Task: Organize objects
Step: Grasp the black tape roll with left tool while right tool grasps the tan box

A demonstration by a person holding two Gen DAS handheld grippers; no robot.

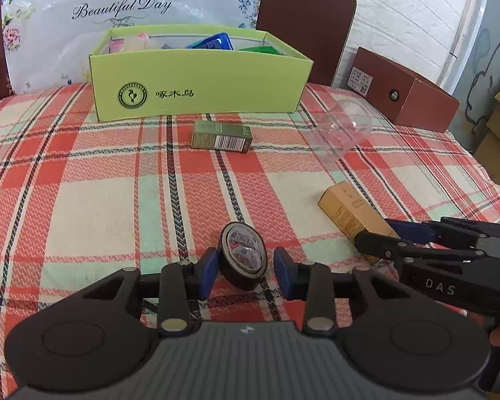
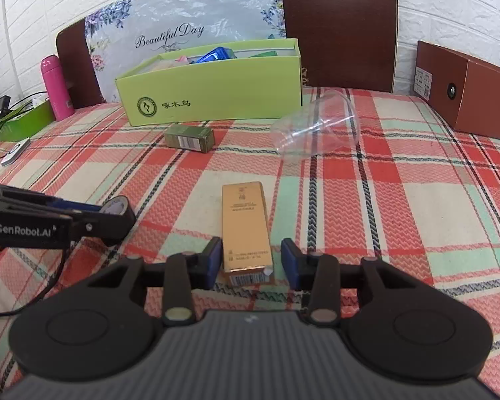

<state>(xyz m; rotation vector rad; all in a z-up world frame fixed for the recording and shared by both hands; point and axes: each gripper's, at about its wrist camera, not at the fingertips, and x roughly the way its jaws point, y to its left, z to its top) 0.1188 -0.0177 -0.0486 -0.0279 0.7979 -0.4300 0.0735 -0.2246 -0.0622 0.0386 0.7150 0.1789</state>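
A black tape roll (image 1: 243, 260) stands on edge on the plaid cloth between the fingers of my left gripper (image 1: 245, 271). A gap shows at its right pad, so the jaws are open around the roll. A gold carton (image 2: 246, 230) lies lengthwise between the fingers of my right gripper (image 2: 251, 261), also with a gap on the right. In the left wrist view, the right gripper (image 1: 375, 231) straddles the gold carton (image 1: 346, 206). The right wrist view shows the left gripper (image 2: 115, 211) around the tape roll (image 2: 116, 206).
An open light-green box (image 1: 200, 83) holding several items stands at the back. In front of it lie a small green carton (image 1: 221, 136) and a clear plastic cup (image 1: 343, 130) on its side. A brown box (image 2: 476, 93) sits back right, a pink bottle (image 2: 55, 83) back left.
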